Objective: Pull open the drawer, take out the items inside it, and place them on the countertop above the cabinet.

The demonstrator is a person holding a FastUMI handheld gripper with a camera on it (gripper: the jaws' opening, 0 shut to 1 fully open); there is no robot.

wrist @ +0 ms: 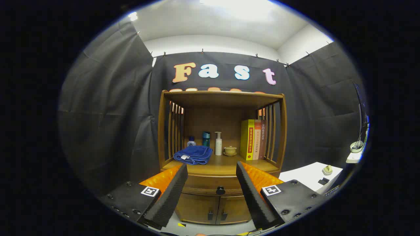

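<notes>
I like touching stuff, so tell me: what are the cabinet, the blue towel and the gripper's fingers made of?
Cabinet: looks like brown wood with a smooth sheen.
Blue towel: soft, fuzzy cloth, folded and floppy.
The open gripper, short of the drawer knob, has fingers with black ridged pads, probably rubber or foam, on orange plastic-looking backs.

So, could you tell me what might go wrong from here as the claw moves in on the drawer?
The claw is open and still short of the cabinet. The drawer knob is small and round, so the fingers could slip off it or close off-centre. The countertop already holds a blue towel, bottles and a lidded cup; items set down there could knock them over. The lower door handles sit just below the knob and might be grabbed by mistake.
</notes>
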